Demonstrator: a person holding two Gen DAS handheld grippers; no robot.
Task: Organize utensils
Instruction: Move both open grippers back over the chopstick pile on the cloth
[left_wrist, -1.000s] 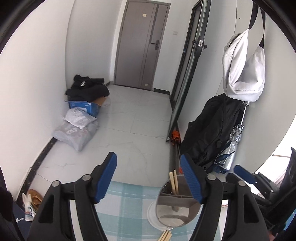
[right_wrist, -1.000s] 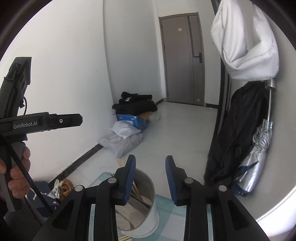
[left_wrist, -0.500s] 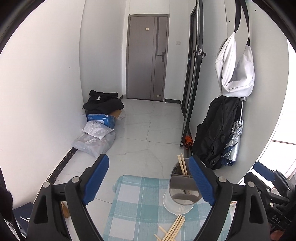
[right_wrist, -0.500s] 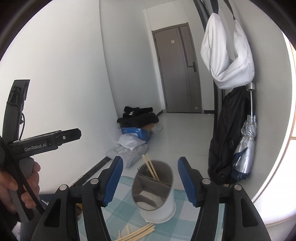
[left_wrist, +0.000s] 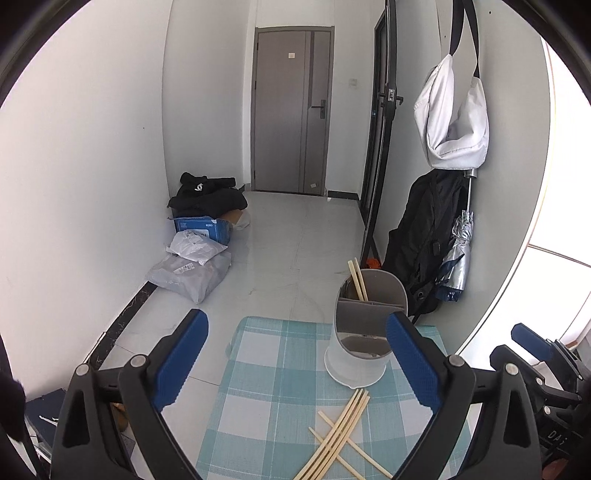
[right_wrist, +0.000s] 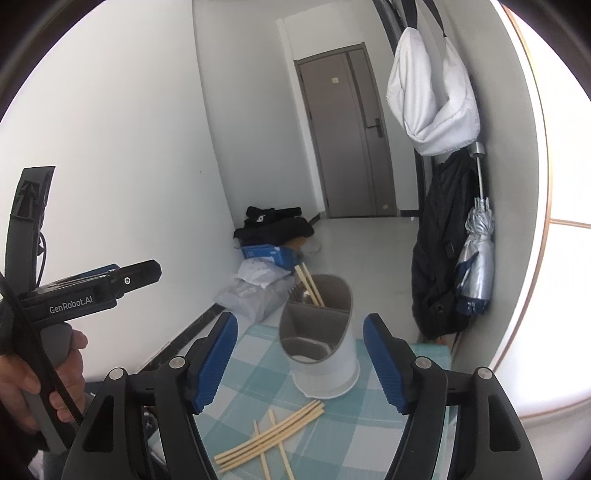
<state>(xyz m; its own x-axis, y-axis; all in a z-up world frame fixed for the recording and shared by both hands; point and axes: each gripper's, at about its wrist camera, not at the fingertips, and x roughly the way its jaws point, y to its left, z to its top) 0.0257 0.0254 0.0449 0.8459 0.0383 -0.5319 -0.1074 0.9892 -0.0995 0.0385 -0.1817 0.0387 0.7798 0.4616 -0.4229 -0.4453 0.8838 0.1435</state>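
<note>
Nearest the lens, the left gripper (left_wrist: 295, 362) stands with its jaws spread wide and nothing between them; the right gripper (right_wrist: 300, 354) is likewise parted and empty. Both hang above the table (left_wrist: 258, 373), which carries a blue-and-white checked cloth. Below them lies a loose, crossed heap of wooden chopsticks (left_wrist: 341, 435), flat on the cloth and not yet sorted. Just beyond the heap stands the utensil holder (right_wrist: 320, 345), a white cup with a grey divided insert, upright. A pair of chopsticks (right_wrist: 310, 286) leans in its rear compartment, beside what appear to be fork tines. The open jaws suggest readiness for another pickup from the heap. Farther off, bags (left_wrist: 192, 266) lie against the wall and a grey door (left_wrist: 291, 110) closes the corridor.
</note>
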